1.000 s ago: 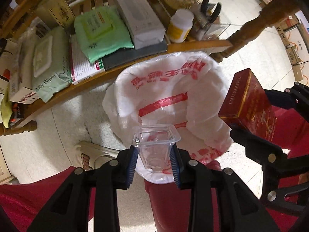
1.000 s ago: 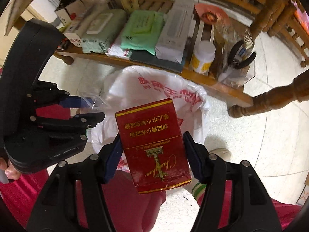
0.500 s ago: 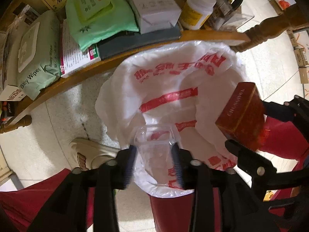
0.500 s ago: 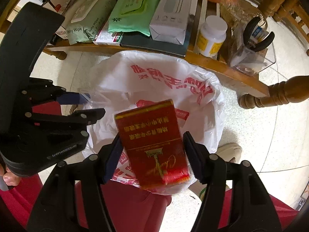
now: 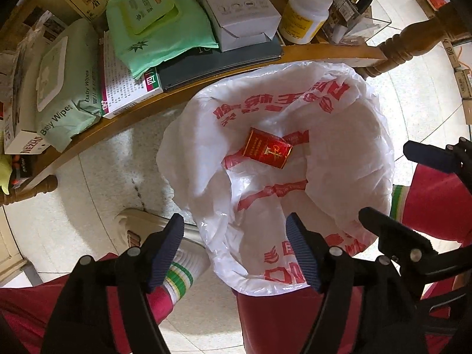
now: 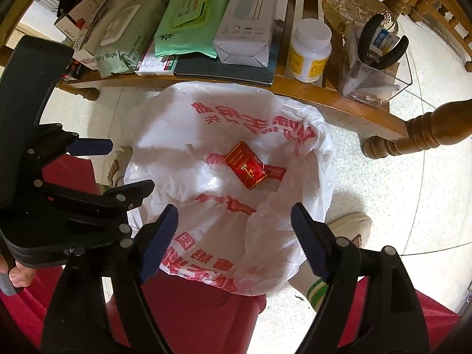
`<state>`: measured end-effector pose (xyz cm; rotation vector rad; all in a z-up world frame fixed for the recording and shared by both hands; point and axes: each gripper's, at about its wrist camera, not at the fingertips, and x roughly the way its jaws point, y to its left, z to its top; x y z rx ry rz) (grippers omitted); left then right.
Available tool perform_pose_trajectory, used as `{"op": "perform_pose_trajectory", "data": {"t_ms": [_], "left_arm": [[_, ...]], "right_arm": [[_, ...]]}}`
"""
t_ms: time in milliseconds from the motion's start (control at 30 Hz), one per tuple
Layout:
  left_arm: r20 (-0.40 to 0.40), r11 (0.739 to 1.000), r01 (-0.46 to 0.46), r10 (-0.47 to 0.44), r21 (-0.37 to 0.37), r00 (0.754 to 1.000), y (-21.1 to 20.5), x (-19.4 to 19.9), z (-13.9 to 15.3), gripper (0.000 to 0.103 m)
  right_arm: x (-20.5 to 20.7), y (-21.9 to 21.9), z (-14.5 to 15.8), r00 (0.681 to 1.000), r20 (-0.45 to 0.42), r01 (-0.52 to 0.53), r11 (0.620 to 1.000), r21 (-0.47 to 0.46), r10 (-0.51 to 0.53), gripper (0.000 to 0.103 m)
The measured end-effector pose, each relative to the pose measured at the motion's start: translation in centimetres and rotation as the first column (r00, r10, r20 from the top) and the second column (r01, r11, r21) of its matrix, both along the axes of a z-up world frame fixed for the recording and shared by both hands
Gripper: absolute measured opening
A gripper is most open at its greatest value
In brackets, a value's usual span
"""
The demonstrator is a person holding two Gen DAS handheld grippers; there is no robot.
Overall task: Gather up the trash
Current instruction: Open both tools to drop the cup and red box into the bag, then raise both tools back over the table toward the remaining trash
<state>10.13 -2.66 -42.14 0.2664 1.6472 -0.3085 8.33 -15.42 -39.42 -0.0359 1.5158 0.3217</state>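
Dropped red box (image 5: 268,151) lies in bag (image 5: 348,159) by floor (image 5: 97,183).

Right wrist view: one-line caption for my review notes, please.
Right tool open and empty above the white trash bag, red box lying inside; left tool alongside, also open.

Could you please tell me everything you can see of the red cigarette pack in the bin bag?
The red cigarette pack is a small flat box, cardboard by its look, glossy red with gold edging, gold lettering and a gold emblem on its face. It looks closed and undamaged. It lies face up, slightly askew, deep inside the white bin bag, resting on the crumpled plastic beside a red printed stripe. Neither gripper touches it.
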Motion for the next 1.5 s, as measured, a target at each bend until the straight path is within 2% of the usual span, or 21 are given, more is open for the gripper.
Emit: {"op": "perform_pose_trajectory", "data": {"t_ms": [267,367,467,567,667,800,867,933,1100,1200,1333,1400,1500], "left_arm": [[0.036,1.000,0.005,-0.004,-0.008,0.999,0.1,-0.7,2.0,0.072],[0.066,1.000,0.016,-0.015,-0.015,0.998,0.2,-1.2,3.9,0.075],[0.147,0.999,0.032,-0.032,0.004,0.989,0.8,-2.4,7.0,0.078],[0.205,0.999,0.047,-0.048,0.010,0.978,1.9,-3.8,10.3,0.080],[0.237,0.998,0.068,-0.065,-0.005,0.969,2.8,-4.8,13.9,0.081],[0.284,0.993,0.104,-0.086,-0.050,0.955,4.3,-4.8,20.5,0.085],[0.322,0.991,0.111,-0.082,-0.073,0.943,5.1,-3.9,24.0,0.090],[0.372,0.989,0.121,-0.080,-0.087,0.925,5.9,-2.4,28.2,0.090],[0.446,0.993,0.105,-0.071,-0.052,0.892,6.8,1.8,36.6,0.094],[0.488,0.986,0.153,-0.104,-0.062,0.867,6.8,3.5,41.5,0.095],[0.485,0.967,0.230,-0.151,-0.107,0.861,6.5,5.9,45.9,0.095],[0.466,0.958,0.254,-0.167,-0.131,0.869,6.7,7.2,47.2,0.095],[0.461,0.957,0.265,-0.182,-0.121,0.869,6.9,9.4,48.5,0.095]], "right_arm": [[-0.7,0.2,1.8,1.000,0.026,-0.004,1.000,0.008,0.004,0.077],[-1.3,0.3,3.4,0.999,0.046,-0.013,1.000,0.020,0.012,0.077],[-2.0,0.3,5.8,0.996,0.083,-0.022,0.999,0.033,0.019,0.077],[-2.5,-0.3,9.1,0.991,0.132,-0.028,0.998,0.054,0.021,0.079],[-2.9,-1.3,13.7,0.978,0.206,-0.044,0.996,0.075,0.027,0.084],[-3.1,-2.5,19.9,0.953,0.296,-0.086,0.994,0.069,0.061,0.089],[-3.0,-3.3,22.9,0.937,0.342,-0.098,0.993,0.066,0.070,0.090],[-2.5,-4.1,27.0,0.914,0.398,-0.109,0.992,0.067,0.074,0.091],[-1.6,-5.0,35.2,0.863,0.497,-0.154,0.985,0.082,0.093,0.096],[-1.2,-5.3,39.7,0.834,0.541,-0.186,0.978,0.092,0.108,0.096],[-0.4,-5.7,44.3,0.810,0.572,-0.225,0.969,0.106,0.125,0.096],[0.1,-5.6,46.3,0.794,0.591,-0.238,0.967,0.086,0.142,0.096],[0.6,-5.2,48.6,0.769,0.616,-0.249,0.968,0.042,0.171,0.096]]}}
